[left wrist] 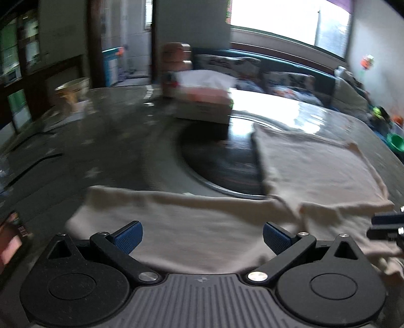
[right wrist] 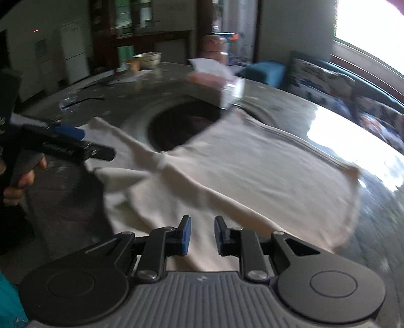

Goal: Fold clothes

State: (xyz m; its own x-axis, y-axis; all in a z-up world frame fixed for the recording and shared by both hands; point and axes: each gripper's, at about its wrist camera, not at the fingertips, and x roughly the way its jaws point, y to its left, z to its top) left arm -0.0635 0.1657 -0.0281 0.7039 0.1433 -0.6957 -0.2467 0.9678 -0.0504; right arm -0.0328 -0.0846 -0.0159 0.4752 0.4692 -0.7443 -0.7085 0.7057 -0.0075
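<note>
A beige shirt (left wrist: 315, 176) was spread over the near side of a round grey table (left wrist: 113, 141), one part lying flat toward the right and another stretched across the front edge. Part of the cloth was draped over the dark turntable (left wrist: 222, 166) set in the table's middle.

The left gripper (left wrist: 202, 239) was held just above the near part of the shirt. Its jaws were spread wide, with nothing between the blue pads (left wrist: 128, 237). In the right wrist view the same gripper (right wrist: 83, 141) was seen from the side at the left edge, over the shirt's (right wrist: 240, 164) left end, with the person's hand (right wrist: 20, 184) wrapped around its handle.

The right gripper (right wrist: 202, 237) was held low over the shirt's near edge. Its jaws were partly open, a narrow gap being left between the pads (right wrist: 185, 237), and cloth was seen through that gap; no grip on it could be made out. A small piece of this gripper (left wrist: 386, 224) was caught at the right edge of the left wrist view.

Both views were smeared by motion blur. A tissue box (left wrist: 204, 101) was set on the far side of the turntable, and a bowl (left wrist: 73, 88) was placed near the far left rim. A sofa (left wrist: 277, 73) with patterned cushions was seen beyond the table, under a bright window (left wrist: 285, 17).
</note>
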